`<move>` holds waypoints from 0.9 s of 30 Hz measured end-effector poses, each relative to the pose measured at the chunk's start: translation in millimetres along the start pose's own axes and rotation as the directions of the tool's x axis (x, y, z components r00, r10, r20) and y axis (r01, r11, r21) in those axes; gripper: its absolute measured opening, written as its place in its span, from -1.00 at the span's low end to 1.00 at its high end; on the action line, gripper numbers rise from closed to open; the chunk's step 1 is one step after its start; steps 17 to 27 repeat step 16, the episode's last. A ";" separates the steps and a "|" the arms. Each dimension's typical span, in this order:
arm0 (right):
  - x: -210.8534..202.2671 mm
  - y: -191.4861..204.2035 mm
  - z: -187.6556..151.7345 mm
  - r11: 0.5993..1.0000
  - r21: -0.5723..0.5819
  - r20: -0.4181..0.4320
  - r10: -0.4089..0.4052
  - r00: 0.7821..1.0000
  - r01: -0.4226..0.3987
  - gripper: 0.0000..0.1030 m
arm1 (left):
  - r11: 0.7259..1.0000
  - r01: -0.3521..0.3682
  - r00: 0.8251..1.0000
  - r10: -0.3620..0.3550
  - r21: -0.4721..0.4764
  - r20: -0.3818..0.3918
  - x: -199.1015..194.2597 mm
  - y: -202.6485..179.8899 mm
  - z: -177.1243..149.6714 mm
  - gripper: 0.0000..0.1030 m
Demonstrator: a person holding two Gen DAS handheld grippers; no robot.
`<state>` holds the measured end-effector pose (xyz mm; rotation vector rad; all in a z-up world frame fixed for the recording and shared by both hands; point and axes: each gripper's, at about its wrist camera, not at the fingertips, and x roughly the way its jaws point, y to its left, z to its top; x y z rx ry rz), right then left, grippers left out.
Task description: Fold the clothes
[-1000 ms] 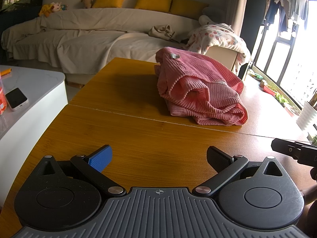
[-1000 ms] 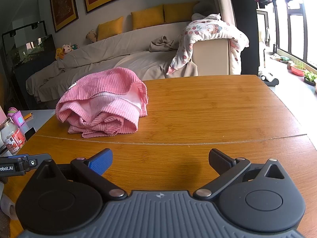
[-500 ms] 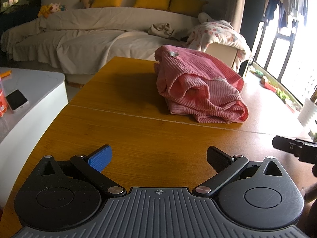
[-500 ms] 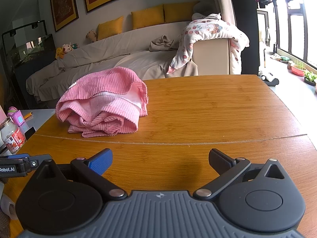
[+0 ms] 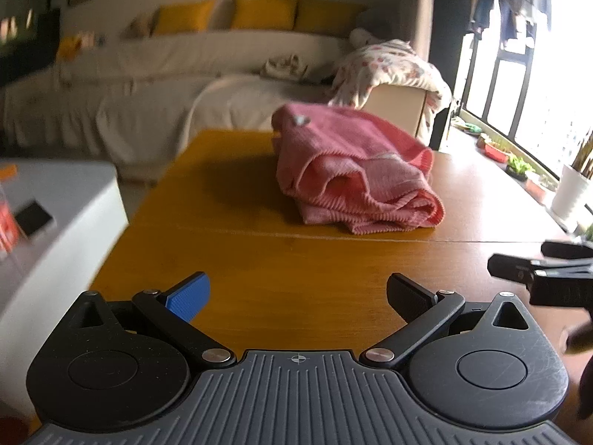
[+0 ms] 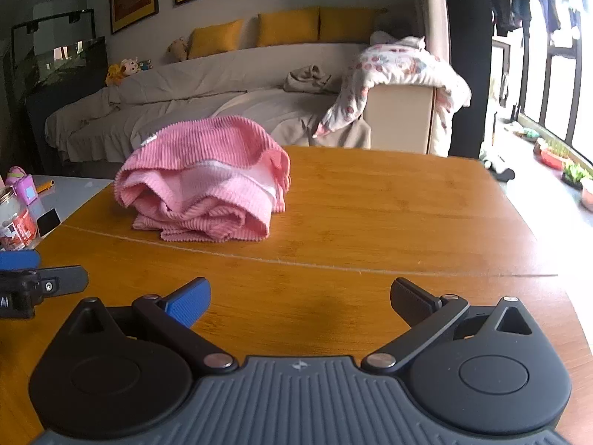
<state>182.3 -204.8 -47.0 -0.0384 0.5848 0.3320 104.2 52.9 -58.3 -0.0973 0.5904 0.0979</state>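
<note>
i see a pink ribbed garment [image 5: 355, 170] lying folded in a soft bundle on the far half of a wooden table [image 5: 259, 259], beyond the seam that crosses the tabletop, with a covered sofa [image 6: 222, 85] carrying yellow cushions behind it. my left gripper [image 5: 296, 294] hovers over the near table edge with its fingers spread wide and nothing between them, well apart from the garment. my right gripper [image 6: 300, 298] is likewise wide apart and empty, near the table's right side, with the bundle far and to its left.
</note>
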 end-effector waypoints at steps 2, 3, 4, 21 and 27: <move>-2.5 0.2 2.3 1.000 0.003 0.005 -0.004 1.000 0.004 1.00 | 1.000 0.012 1.000 -0.012 -0.015 0.004 -2.9 1.3 1.7 1.00; -3.6 -0.1 3.5 1.000 0.006 0.007 -0.005 1.000 0.005 1.00 | 1.000 0.013 1.000 -0.013 -0.023 0.001 -2.9 2.4 2.9 1.00; -4.6 -0.4 4.7 1.000 0.009 0.009 -0.007 1.000 0.007 1.00 | 1.000 0.009 1.000 -0.009 -0.029 0.001 -3.0 3.3 3.9 1.00; -9.8 26.5 4.6 0.998 -0.024 0.049 0.055 0.997 -0.053 1.00 | 0.991 0.014 0.998 -0.005 -0.133 0.066 -9.1 30.1 10.0 1.00; -9.8 26.5 4.6 0.998 -0.024 0.049 0.055 0.997 -0.053 1.00 | 0.991 0.014 0.998 -0.005 -0.133 0.066 -9.1 30.1 10.0 1.00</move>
